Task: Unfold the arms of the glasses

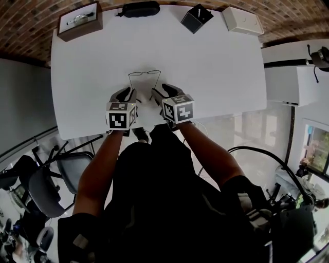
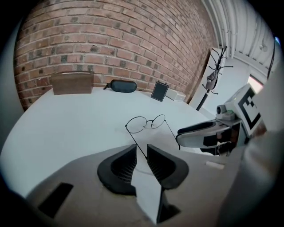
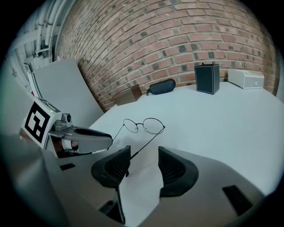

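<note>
The left claw (image 2: pixel 141 150) stands narrowly apart, with one temple tip of the glasses (image 2: pixel 147 123) in the gap, close to one pad. The right claw (image 3: pixel 144 153) gapes wide around the other temple tip without pinching it. The glasses rest on the white worktop (image 1: pixel 216 61), both arms extended toward the person.

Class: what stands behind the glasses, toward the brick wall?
Behind the glasses, along the table's far edge: a brown box, a black glasses case, a dark square holder and a white box. The closed case hides its inside.
</note>
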Demonstrator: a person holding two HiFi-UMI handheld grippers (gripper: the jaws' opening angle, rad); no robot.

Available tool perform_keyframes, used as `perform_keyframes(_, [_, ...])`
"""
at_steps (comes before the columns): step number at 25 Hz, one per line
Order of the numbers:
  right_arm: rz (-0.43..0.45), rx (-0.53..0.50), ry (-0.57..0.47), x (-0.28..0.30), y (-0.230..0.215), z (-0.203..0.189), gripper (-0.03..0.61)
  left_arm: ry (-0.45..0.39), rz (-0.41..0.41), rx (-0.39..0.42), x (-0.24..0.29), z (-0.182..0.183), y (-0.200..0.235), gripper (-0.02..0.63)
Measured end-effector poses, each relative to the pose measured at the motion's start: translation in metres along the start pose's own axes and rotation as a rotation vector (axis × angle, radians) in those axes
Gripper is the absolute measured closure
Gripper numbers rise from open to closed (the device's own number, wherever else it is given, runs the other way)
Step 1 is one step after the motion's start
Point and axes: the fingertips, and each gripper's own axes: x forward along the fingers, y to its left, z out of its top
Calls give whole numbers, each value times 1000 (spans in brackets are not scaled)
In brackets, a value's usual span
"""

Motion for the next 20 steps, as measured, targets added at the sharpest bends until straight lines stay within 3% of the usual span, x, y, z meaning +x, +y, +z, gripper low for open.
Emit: perform_keyframes(20, [-48, -43, -26, -10, -16, 9, 413, -20, 5, 49, -8, 9, 17, 538])
